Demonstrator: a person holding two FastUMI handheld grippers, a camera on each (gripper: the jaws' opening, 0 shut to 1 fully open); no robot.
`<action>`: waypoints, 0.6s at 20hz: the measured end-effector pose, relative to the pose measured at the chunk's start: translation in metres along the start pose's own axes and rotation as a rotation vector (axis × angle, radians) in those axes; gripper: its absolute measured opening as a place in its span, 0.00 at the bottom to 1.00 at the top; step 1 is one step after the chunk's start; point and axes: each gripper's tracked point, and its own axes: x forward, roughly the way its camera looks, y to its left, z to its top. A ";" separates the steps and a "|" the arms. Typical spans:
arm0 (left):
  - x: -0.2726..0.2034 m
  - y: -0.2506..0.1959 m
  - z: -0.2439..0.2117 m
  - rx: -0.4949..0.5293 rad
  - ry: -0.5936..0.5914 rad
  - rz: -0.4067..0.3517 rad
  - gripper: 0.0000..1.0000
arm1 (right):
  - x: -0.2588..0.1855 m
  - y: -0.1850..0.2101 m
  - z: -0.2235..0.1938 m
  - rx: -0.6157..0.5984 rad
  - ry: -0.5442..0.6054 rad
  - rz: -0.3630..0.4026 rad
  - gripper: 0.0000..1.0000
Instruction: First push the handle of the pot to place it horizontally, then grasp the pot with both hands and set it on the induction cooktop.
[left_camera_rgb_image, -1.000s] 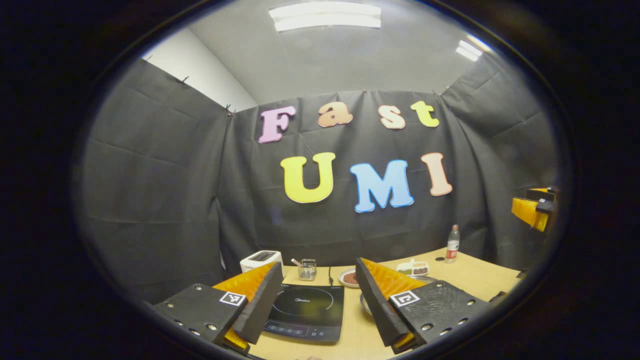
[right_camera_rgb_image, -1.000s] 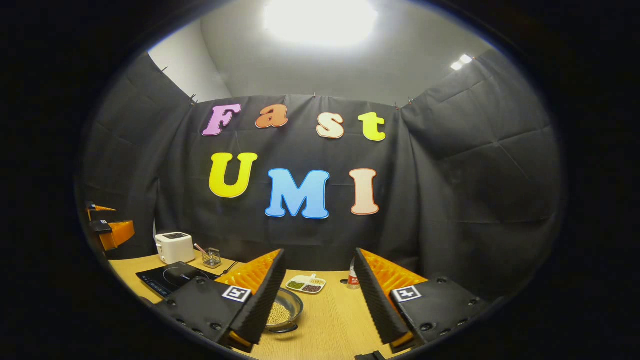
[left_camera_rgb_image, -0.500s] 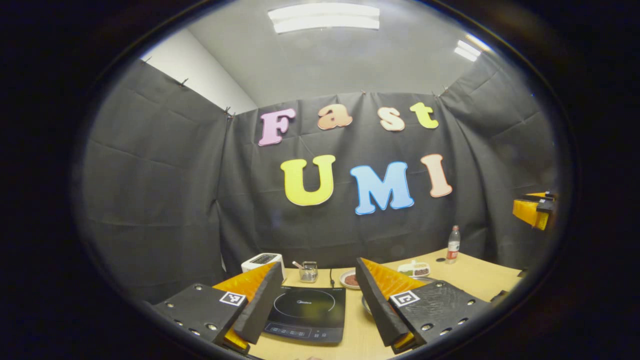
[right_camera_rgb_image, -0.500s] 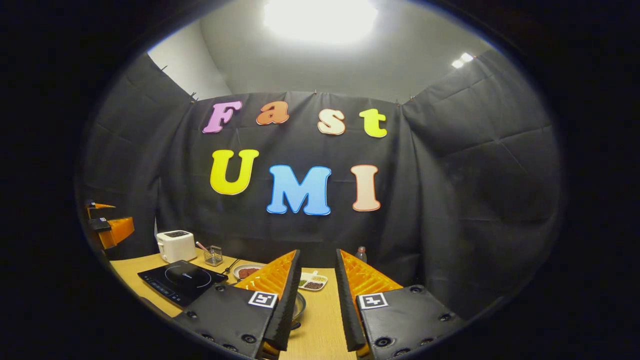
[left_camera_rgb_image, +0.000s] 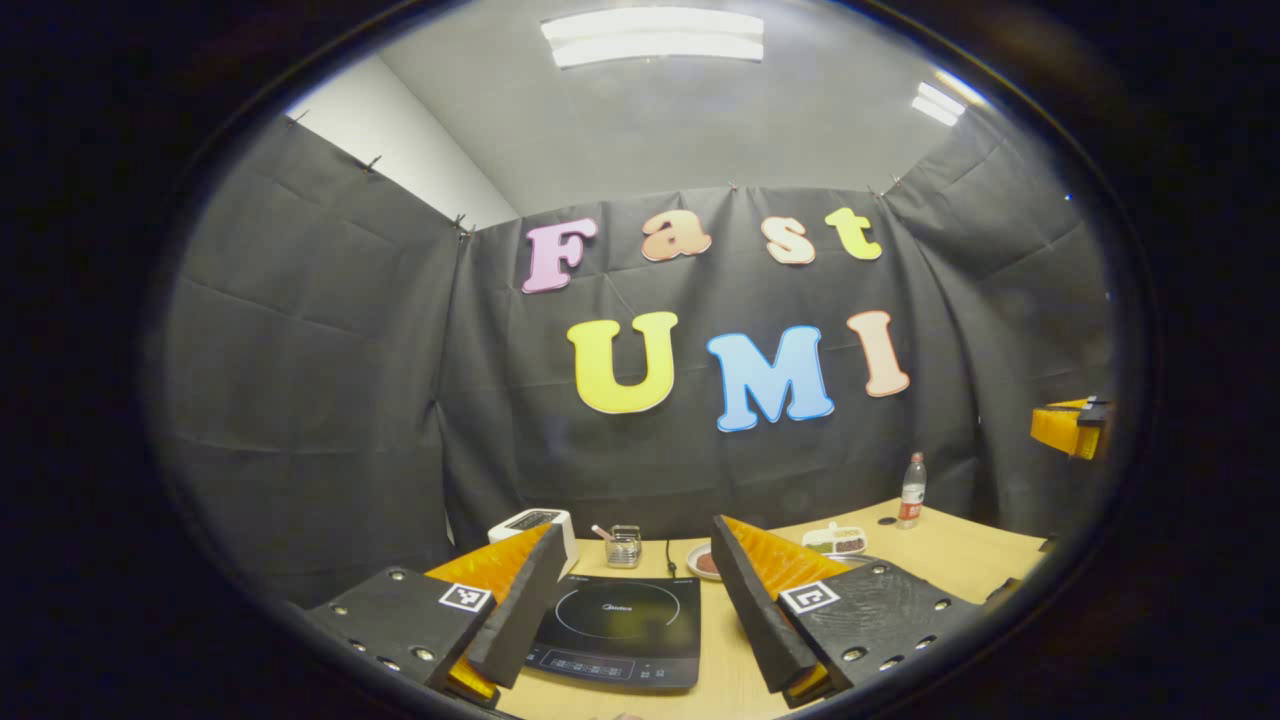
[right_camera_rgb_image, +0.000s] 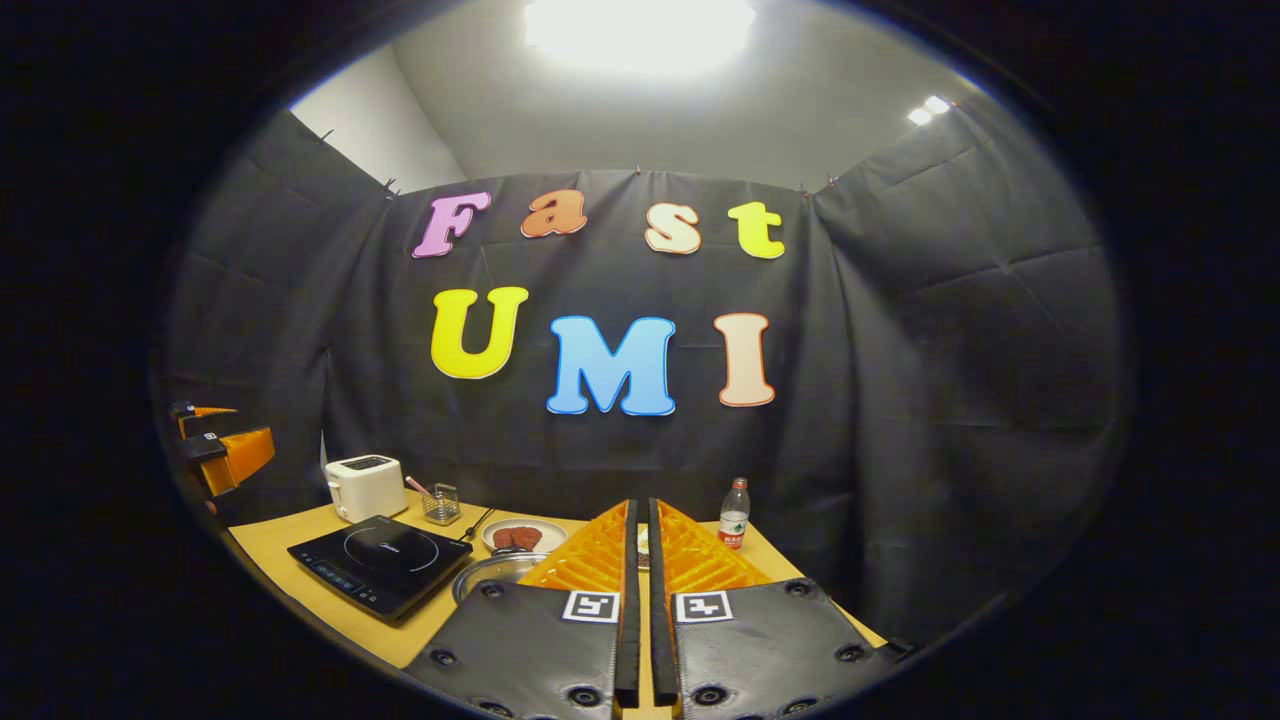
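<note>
The pot (right_camera_rgb_image: 497, 572) sits on the bench (right_camera_rgb_image: 300, 560) just right of the induction cooktop (right_camera_rgb_image: 380, 563); in the right gripper view only part of its metal rim and lid shows, the rest hidden behind the right tool (right_camera_rgb_image: 640, 560), so how its handle lies cannot be told. The right tool hangs above the bench with its fingers nearly together, a thin slit between them and nothing held; the pot lies just beyond and to the left of its left finger.

In the left gripper view the left tool (left_camera_rgb_image: 630, 600) is wide open and empty, its fingers framing the induction cooktop (left_camera_rgb_image: 622, 630), which lies flat on the bench (left_camera_rgb_image: 960, 555) with a ring marked on its glass and a control strip along the near edge. A small word is printed inside the ring, perhaps a brand, but too small to read.

Behind the cooktop stand a white toaster (left_camera_rgb_image: 530, 522), a small wire holder (left_camera_rgb_image: 624, 545) and a plate of dark food (left_camera_rgb_image: 703, 562). Farther right are a divided dish (left_camera_rgb_image: 835, 541) and a clear bottle (left_camera_rgb_image: 911, 490) with a red label, its writing illegible. The right tool (left_camera_rgb_image: 1070, 427) shows at the far right edge.
</note>
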 end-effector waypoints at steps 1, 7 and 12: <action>0.001 0.003 0.000 -0.002 -0.001 0.001 0.89 | 0.005 0.009 0.003 0.002 -0.013 0.017 0.04; 0.008 0.029 -0.006 -0.004 -0.010 0.000 0.87 | 0.011 0.051 -0.007 -0.025 0.012 0.091 0.02; 0.013 0.056 -0.014 -0.009 -0.010 0.015 0.89 | 0.018 0.084 -0.032 -0.057 0.080 0.165 0.02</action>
